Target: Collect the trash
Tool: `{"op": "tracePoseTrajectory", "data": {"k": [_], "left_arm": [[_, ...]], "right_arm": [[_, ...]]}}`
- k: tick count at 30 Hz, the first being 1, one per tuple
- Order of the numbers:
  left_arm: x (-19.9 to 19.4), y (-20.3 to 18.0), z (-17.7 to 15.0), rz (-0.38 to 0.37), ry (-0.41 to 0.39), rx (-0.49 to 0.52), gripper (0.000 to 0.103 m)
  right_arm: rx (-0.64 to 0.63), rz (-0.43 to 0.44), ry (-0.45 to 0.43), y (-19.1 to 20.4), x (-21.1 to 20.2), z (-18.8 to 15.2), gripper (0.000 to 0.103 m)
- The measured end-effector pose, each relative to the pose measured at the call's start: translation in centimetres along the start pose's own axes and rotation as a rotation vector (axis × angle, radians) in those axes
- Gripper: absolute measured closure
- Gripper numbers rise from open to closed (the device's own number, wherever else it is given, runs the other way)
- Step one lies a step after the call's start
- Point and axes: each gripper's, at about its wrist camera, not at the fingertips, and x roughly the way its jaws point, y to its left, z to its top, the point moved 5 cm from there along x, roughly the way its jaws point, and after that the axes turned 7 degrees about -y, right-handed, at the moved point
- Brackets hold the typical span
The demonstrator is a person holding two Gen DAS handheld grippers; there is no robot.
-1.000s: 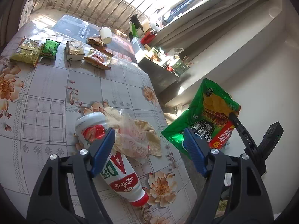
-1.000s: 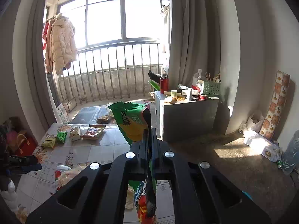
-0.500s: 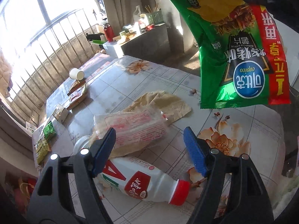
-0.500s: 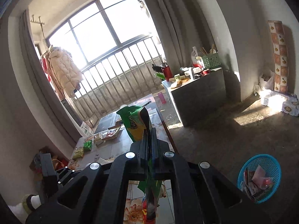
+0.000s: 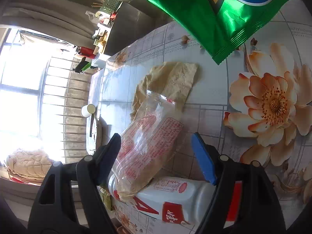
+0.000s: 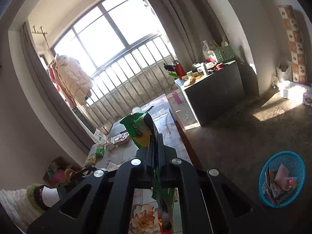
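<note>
Right gripper (image 6: 155, 136) jaws pinched on green chip bag (image 6: 139, 131), bag btm cut off. Left gripper (image 5: 156, 152) jaws spread over clear wrapper (image 5: 150, 136) on surface (image 5: 210, 105); milk bottle (image 5: 175, 200) partly hidden. Blue basket (image 6: 281, 178) on floor.

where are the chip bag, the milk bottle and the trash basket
chip bag (image 5: 224, 13), left wrist view, on its shiny green lower panel
milk bottle (image 5: 175, 198), left wrist view, on its white body near the label
trash basket (image 6: 298, 163), right wrist view, on its blue rim
</note>
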Motion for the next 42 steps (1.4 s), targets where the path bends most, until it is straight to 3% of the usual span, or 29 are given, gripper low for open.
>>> {"op": "tracePoseTrajectory", "data": {"k": [2,4,12,14,21,23,27,28,30,31,35,42], "left_arm": [[0.4,0.0,0.2,0.009,0.011,0.023,0.035],[0.6,0.1,0.4,0.008,0.019,0.031,0.045],[0.3,0.0,0.7,-0.038,0.02,0.0,0.098],[-0.1,0.2,0.8,-0.033,0.002,-0.01,0.103],[-3.4,3.5,1.5,0.019,-0.097,-0.135,0.103],[-4.2,4.4,1.4,-0.011,-0.115,-0.171,0.103],[-4.1,3.8,1.0,-0.016,-0.115,-0.13,0.101],[-3.8,3.3,0.8,-0.017,-0.101,-0.115,0.097],[-3.2,2.2,0.5,-0.017,-0.077,-0.076,0.051],[-3.1,1.6,0.4,-0.012,-0.082,-0.046,0.045],[-1.5,-0.2,0.5,0.011,-0.057,0.072,0.043],[3.5,0.8,0.8,-0.031,0.054,0.053,0.045]], "right_arm": [[0.009,0.007,-0.001,-0.5,0.0,0.0,0.1],[0.013,0.008,-0.004,-0.8,-0.1,0.0,0.1],[0.041,0.007,-0.019,-1.8,-0.8,0.2,0.1],[0.044,0.004,-0.026,-2.0,-1.1,0.2,0.1],[0.045,-0.004,-0.057,-2.0,-2.4,0.6,0.1],[0.045,-0.006,-0.064,-1.9,-2.8,0.5,0.1],[0.056,0.004,-0.068,-1.9,-3.2,0.3,0.1],[0.056,0.004,-0.069,-1.9,-3.3,0.2,0.1],[0.055,0.004,-0.07,-1.9,-3.4,0.1,0.1],[0.056,0.003,-0.07,-1.9,-3.5,0.1,0.1],[0.066,0.002,-0.065,-2.3,-3.2,0.0,0.1],[0.084,-0.001,-0.05,-2.9,-2.5,-0.2,0.1]]}}
